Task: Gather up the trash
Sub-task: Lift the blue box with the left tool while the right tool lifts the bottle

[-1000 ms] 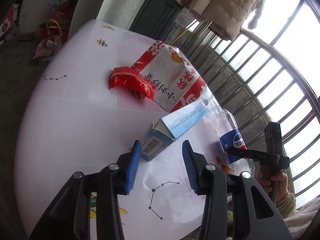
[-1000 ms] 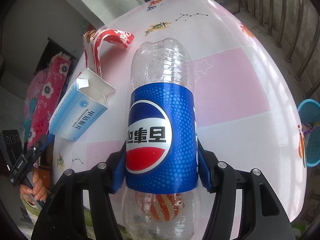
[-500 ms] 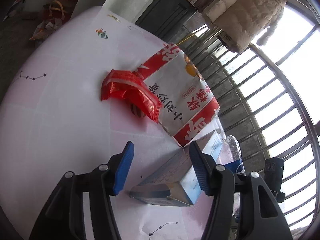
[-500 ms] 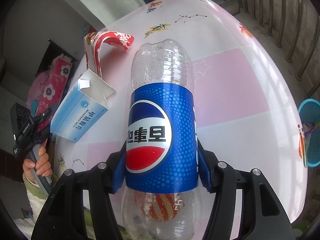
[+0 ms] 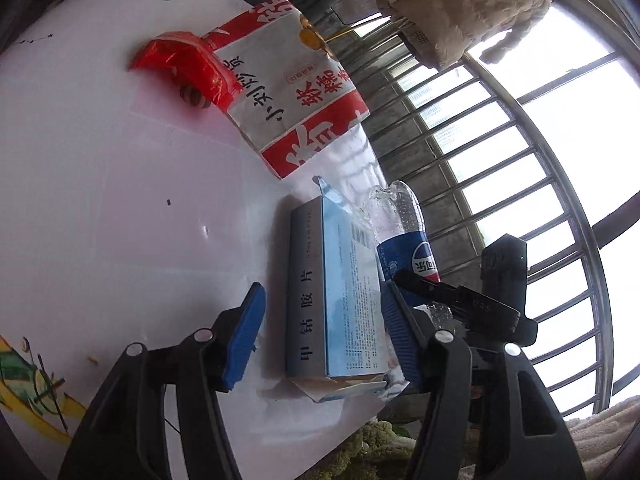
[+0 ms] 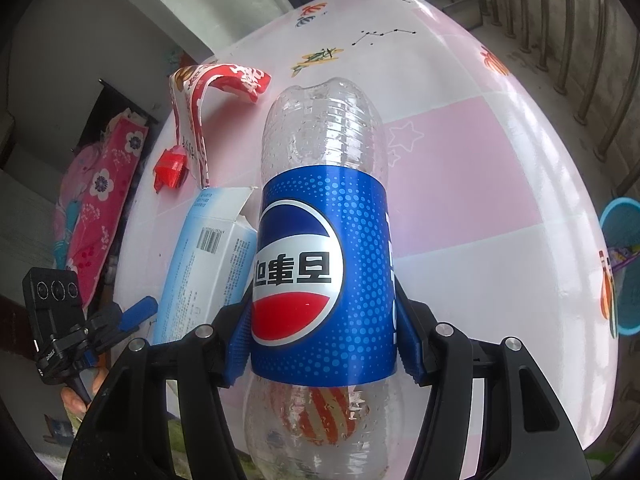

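Note:
A light-blue and white carton [image 5: 332, 296] lies on the pink and white table [image 5: 100, 200], lengthwise between the fingers of my left gripper [image 5: 322, 340]. Its jaws are opening; the left pad stands clear of the carton. My right gripper [image 6: 320, 344] is shut on a clear Pepsi bottle [image 6: 320, 272] with a blue label, lying on the table just right of the carton [image 6: 208, 256]. From the left wrist, the bottle [image 5: 404, 232] and right gripper [image 5: 460, 300] show beside the carton. A red and white snack bag [image 5: 296, 92] and a red wrapper [image 5: 180, 64] lie farther back.
A metal railing [image 5: 500, 160] runs close behind the table's right edge, with a padded jacket [image 5: 460, 0] hanging above. A blue basket [image 6: 624, 272] stands on the floor beyond the table [image 6: 480, 200]. A hand [image 6: 76, 400] holds the left gripper [image 6: 132, 316].
My left gripper moved forward and dipped, turned, and now straddles the carton; its jaws stand wider. The carton has swung in line with the fingers. The right gripper and bottle stayed put.

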### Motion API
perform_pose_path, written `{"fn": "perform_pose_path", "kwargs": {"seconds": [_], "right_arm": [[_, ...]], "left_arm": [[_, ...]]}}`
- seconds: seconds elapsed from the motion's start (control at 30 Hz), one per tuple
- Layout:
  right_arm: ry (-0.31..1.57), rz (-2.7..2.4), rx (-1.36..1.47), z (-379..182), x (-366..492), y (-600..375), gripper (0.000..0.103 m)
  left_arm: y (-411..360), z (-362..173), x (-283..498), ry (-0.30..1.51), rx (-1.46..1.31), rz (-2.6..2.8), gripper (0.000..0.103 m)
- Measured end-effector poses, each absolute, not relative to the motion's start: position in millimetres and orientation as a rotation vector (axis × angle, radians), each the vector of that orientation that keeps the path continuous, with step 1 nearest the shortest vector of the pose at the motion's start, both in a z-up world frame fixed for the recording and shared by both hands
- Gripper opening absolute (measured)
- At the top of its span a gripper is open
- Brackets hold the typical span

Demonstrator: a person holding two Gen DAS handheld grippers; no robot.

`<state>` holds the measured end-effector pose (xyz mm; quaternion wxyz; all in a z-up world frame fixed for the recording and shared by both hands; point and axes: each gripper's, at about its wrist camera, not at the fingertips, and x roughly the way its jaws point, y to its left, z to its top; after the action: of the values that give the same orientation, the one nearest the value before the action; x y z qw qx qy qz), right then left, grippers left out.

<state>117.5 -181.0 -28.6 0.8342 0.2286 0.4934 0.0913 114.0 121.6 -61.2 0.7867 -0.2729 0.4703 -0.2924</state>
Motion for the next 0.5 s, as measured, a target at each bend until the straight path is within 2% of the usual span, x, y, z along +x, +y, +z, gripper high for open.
{"fn": "perform_pose_path", "kwargs": {"seconds": [0.37,0.5], "right_arm": [[1.039,0.194,0.477,-29,115,-181,0.055],[1.032,0.162,0.495,-28,113,-192,0.055]], "left_arm": [[72,-59,133,1.040,-0.400,-0.566,0.060],[50,-51,135,1.037,-0.303,-0.555,0.074]]}}
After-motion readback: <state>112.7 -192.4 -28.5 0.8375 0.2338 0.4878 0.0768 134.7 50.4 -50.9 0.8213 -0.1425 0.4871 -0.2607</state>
